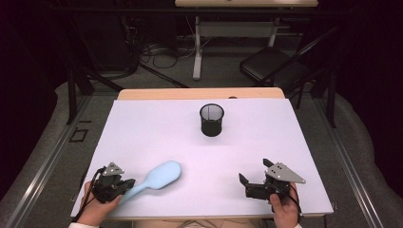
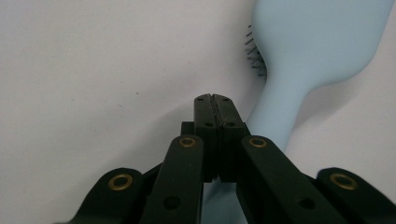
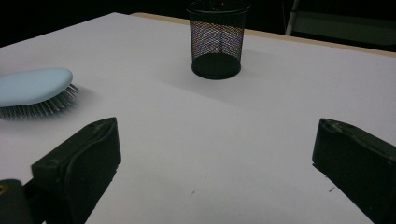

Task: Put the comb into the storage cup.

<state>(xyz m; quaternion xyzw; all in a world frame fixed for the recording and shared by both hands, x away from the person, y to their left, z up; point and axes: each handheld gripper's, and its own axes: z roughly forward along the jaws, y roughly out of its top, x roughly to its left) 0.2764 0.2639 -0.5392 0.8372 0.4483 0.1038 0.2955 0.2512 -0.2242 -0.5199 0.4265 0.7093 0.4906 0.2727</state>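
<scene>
White table (image 1: pixel 199 156) lying bare | pale blue hairbrush (image 1: pixel 159 176) resting bristles-down | left gripper (image 1: pixel 124 184) clenching above its handle | right gripper (image 1: pixel 254 172) gaping, idle

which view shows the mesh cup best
The right gripper view: the black mesh cup stands upright and close, with its wire weave, rim and solid base all clear. The high view shows the same cup small, looking down into its open top. The left gripper view faces the blue hairbrush instead.
</scene>
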